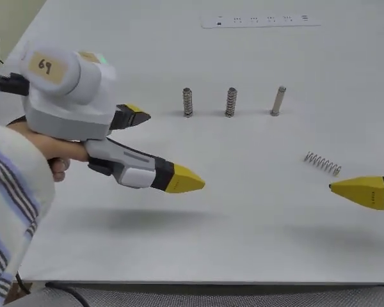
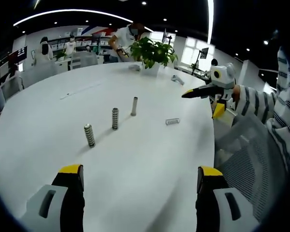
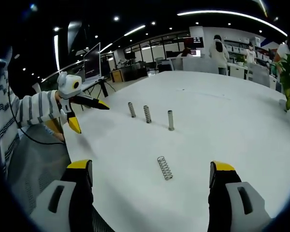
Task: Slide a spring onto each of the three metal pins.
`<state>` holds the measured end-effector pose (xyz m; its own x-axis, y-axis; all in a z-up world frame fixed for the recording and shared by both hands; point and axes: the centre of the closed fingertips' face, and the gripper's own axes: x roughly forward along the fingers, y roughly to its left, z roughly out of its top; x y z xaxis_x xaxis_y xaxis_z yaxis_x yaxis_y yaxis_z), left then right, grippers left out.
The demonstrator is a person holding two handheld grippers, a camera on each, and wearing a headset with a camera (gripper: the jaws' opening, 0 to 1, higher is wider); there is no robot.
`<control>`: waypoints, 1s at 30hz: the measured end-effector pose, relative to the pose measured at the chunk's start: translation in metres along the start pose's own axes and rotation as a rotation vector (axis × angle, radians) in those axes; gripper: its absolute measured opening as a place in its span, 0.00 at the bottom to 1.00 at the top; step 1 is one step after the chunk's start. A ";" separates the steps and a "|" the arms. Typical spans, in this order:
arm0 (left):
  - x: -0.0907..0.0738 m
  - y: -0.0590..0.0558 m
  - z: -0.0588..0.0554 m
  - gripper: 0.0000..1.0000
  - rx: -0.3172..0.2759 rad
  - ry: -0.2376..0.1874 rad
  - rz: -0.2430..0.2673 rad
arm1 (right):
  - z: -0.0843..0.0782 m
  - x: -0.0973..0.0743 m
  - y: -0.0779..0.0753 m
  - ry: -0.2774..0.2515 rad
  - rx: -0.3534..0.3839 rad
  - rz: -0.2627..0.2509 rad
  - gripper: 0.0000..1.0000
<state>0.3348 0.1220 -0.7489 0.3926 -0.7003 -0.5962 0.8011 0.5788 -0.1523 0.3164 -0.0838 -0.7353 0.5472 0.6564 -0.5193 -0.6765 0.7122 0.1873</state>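
Three metal pins stand in a row on the white table [image 1: 243, 211]. The left pin [image 1: 187, 102] and the middle pin [image 1: 231, 102] each carry a spring. The right pin [image 1: 278, 101] is bare. A loose spring [image 1: 322, 163] lies on the table in front of it, also visible in the right gripper view as the spring [image 3: 165, 167] between and ahead of the jaws. My left gripper [image 1: 163, 150] hovers open at the left, holding nothing. My right gripper [image 3: 150, 186] is open and empty; one yellow tip [image 1: 365, 192] enters at the right edge, just below the loose spring.
A white power strip [image 1: 261, 21] lies at the far side of the table. A potted plant [image 2: 152, 54] stands on the far end of the table. People stand in the background office. A striped sleeve [image 1: 9, 211] is at lower left.
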 end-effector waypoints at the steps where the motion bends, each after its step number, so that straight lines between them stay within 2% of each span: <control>1: 0.004 -0.002 0.001 0.95 0.011 0.004 -0.013 | 0.000 0.000 0.000 -0.001 0.001 -0.002 1.00; 7: 0.024 -0.014 0.007 0.92 0.063 0.026 -0.072 | -0.001 -0.003 0.000 -0.007 0.008 -0.018 1.00; 12: 0.041 -0.020 0.019 0.89 0.117 0.028 -0.113 | -0.004 -0.006 0.001 -0.007 0.014 -0.028 1.00; 16: 0.056 -0.027 0.026 0.84 0.175 0.049 -0.143 | -0.006 -0.010 0.000 -0.008 0.016 -0.044 0.99; 22: 0.079 -0.046 0.033 0.80 0.239 0.075 -0.200 | -0.008 -0.016 -0.001 -0.013 0.027 -0.059 0.99; 27: 0.096 -0.058 0.038 0.73 0.290 0.097 -0.225 | -0.009 -0.018 -0.003 -0.013 0.030 -0.069 0.98; 29: 0.101 -0.065 0.044 0.70 0.311 0.091 -0.243 | -0.010 -0.019 -0.003 -0.014 0.035 -0.070 0.97; 30: 0.105 -0.070 0.050 0.68 0.310 0.062 -0.261 | -0.010 -0.020 -0.003 -0.014 0.037 -0.071 0.97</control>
<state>0.3427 -0.0133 -0.7612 0.1375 -0.7749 -0.6169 0.9722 0.2247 -0.0656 0.3025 -0.1013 -0.7344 0.6002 0.6073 -0.5204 -0.6171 0.7656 0.1816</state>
